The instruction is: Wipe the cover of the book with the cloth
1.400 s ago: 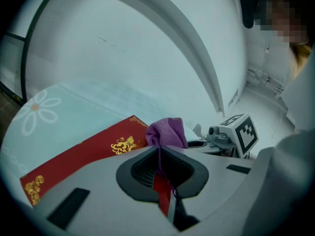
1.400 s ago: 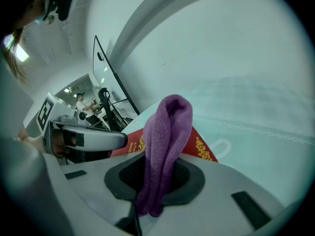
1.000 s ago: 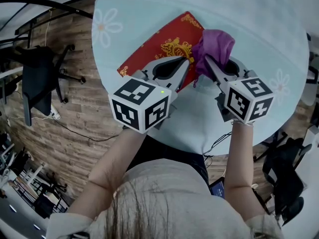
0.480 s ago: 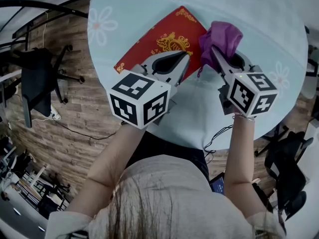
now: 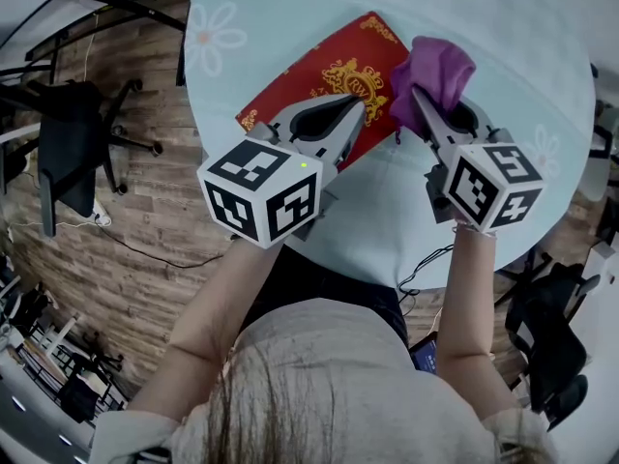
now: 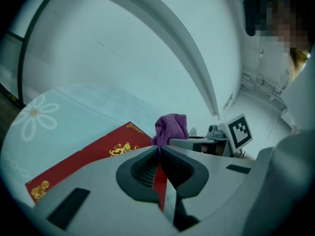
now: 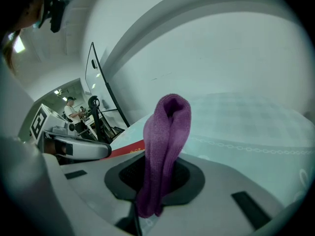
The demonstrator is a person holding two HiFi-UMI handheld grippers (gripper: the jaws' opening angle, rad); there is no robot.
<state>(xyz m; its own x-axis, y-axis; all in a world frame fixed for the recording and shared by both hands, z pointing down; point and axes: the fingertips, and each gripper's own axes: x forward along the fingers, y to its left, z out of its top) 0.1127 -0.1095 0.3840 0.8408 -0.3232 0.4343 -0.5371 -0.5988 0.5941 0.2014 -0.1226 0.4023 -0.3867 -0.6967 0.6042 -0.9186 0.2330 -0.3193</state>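
Note:
A red book (image 5: 319,80) with gold print lies flat on the pale round table (image 5: 503,27). My left gripper (image 5: 360,109) is shut, its tips over the book's near edge; red shows through the slit between its jaws (image 6: 160,147). A purple cloth (image 5: 440,71) is pinched in my right gripper (image 5: 418,100), bunched up at the book's right edge. In the right gripper view the cloth (image 7: 165,127) stands up out of the shut jaws (image 7: 160,161), with the book (image 7: 129,147) low at left. The left gripper view shows the cloth (image 6: 171,127) beyond the book (image 6: 93,161).
The table's near edge curves just below both grippers. Left of the table is wooden floor with a black office chair (image 5: 68,133). Another dark chair (image 5: 556,346) stands at the lower right. A flower print (image 5: 215,37) marks the tablecloth left of the book.
My right gripper has carried the cloth to the right, from over the book's right corner to its right edge. The left gripper has stayed over the book.

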